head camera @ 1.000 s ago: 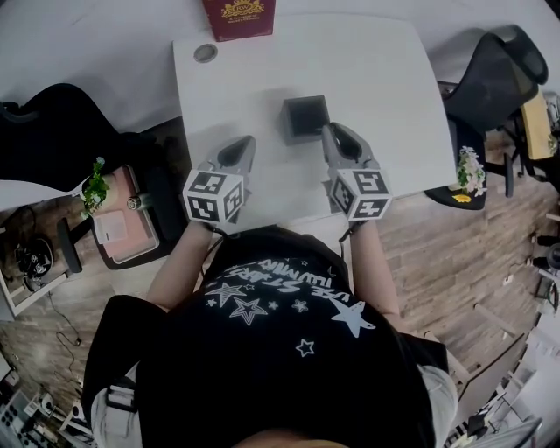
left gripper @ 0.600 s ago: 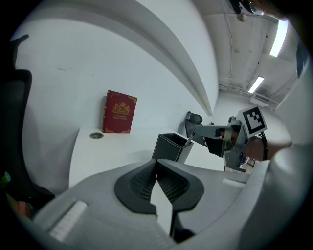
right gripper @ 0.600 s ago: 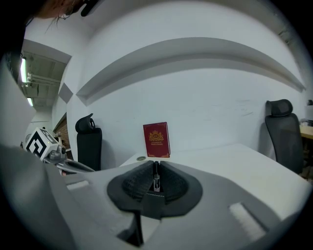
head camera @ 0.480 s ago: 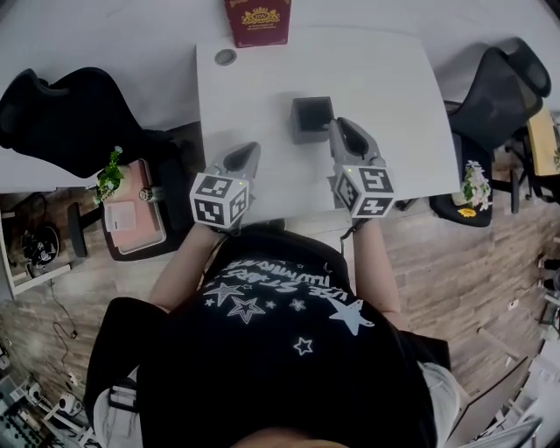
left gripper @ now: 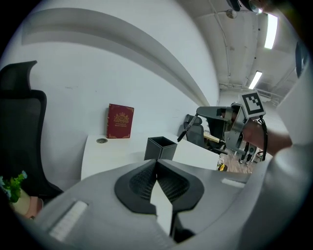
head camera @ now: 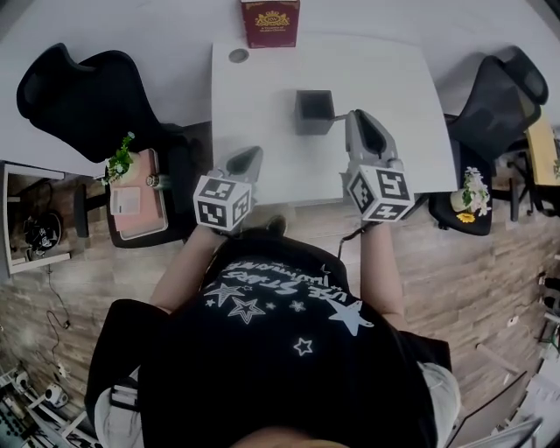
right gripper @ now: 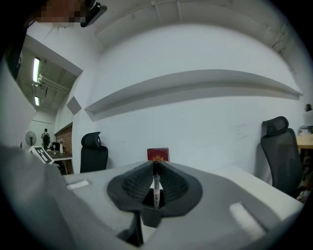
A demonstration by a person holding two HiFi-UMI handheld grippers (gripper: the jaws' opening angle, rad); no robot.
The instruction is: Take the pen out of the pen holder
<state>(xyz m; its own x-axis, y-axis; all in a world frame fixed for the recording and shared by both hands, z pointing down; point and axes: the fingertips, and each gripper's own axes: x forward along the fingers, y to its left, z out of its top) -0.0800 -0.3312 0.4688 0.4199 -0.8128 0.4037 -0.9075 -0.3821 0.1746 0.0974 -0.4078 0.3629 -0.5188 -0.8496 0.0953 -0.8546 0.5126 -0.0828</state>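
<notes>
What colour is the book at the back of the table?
Dark red book, gold emblem; left gripper view.

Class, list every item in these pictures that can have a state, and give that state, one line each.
pen holder: upright on the table, nothing sticking out
pen: clamped between the right jaws, lifted clear of the pen holder
right hand-held gripper: shut on the pen
left hand-held gripper: shut, empty
red book: standing upright, closed
</notes>
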